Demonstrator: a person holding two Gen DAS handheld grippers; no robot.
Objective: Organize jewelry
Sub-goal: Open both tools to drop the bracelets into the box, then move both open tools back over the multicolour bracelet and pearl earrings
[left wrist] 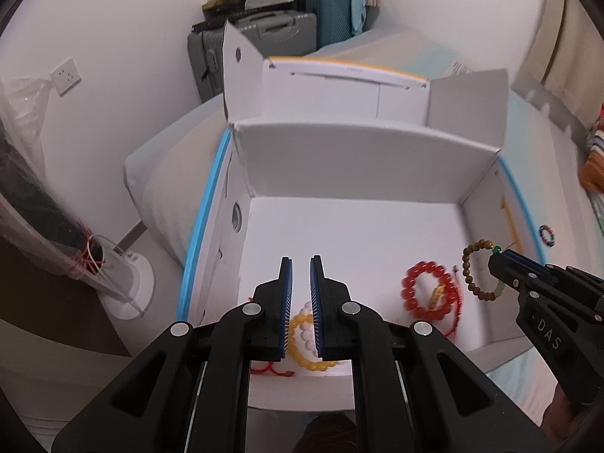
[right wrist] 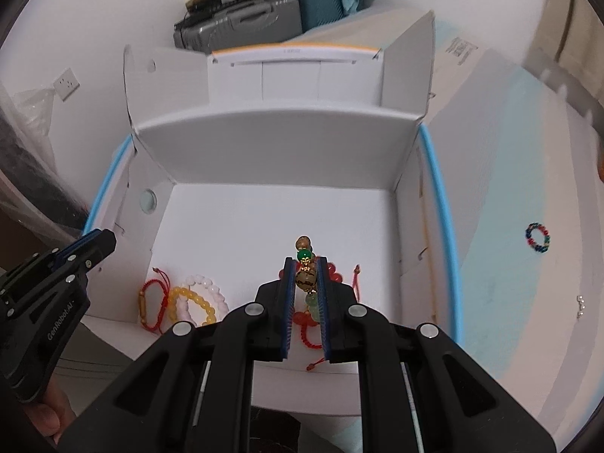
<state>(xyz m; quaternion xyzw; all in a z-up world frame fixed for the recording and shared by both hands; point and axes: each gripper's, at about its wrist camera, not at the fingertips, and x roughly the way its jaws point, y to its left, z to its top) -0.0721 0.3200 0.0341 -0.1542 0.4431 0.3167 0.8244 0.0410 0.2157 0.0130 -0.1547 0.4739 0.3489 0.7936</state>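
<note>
Over the box: right tool [right wrist: 305,279] clamped on brown bead bracelet [left wrist: 481,270], above white box [left wrist: 355,162].
Left tool [left wrist: 301,287]: fingers slightly apart, holding nothing.
Writing: "DAS", "GenRobot.AI" perhaps.
Inside: red bead bracelet [left wrist: 428,290], yellow bracelet [right wrist: 190,304].
Outside: multicoloured bracelet [right wrist: 538,238] on bed.

Soft, even indoor light, faint shadows, strong fisheye bending and dark vignette, blur toward the edges.
</note>
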